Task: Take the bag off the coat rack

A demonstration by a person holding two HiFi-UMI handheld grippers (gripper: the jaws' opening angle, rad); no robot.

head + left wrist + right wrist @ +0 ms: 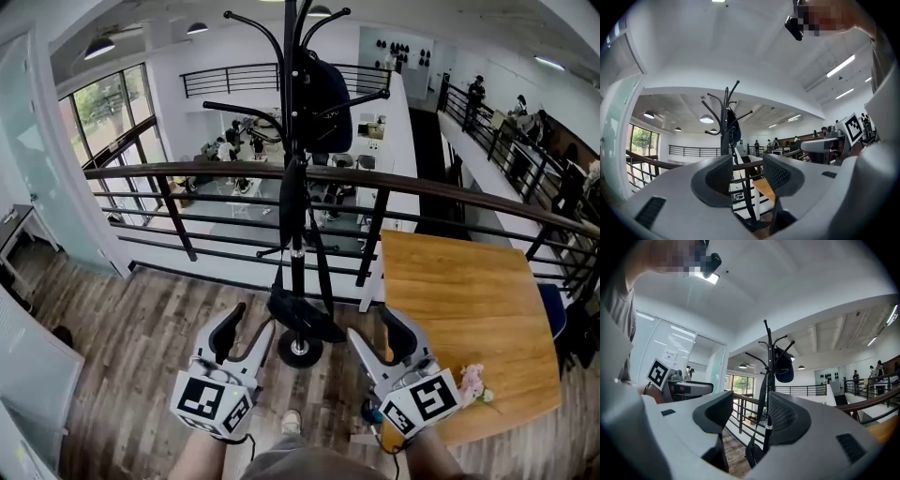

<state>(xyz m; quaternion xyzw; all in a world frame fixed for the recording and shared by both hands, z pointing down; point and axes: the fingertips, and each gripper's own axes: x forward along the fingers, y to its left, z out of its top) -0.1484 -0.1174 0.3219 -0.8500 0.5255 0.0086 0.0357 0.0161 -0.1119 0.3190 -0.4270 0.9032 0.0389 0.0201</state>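
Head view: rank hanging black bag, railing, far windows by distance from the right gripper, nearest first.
1. Black bag, hanging low, just ahead and left of the jaws.
2. Railing, behind the bag.
3. Windows, far left, beyond the lower floor.

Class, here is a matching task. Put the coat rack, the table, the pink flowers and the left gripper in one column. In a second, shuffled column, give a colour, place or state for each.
Things:
1. coat rack
2. table
3. pink flowers
4. left gripper

Colour, place or state:
A. light wood
B. jaws apart, nothing between them
C. on the table's near edge
D. black, standing upright

Pairs: 1-D, 2-A, 3-C, 4-B
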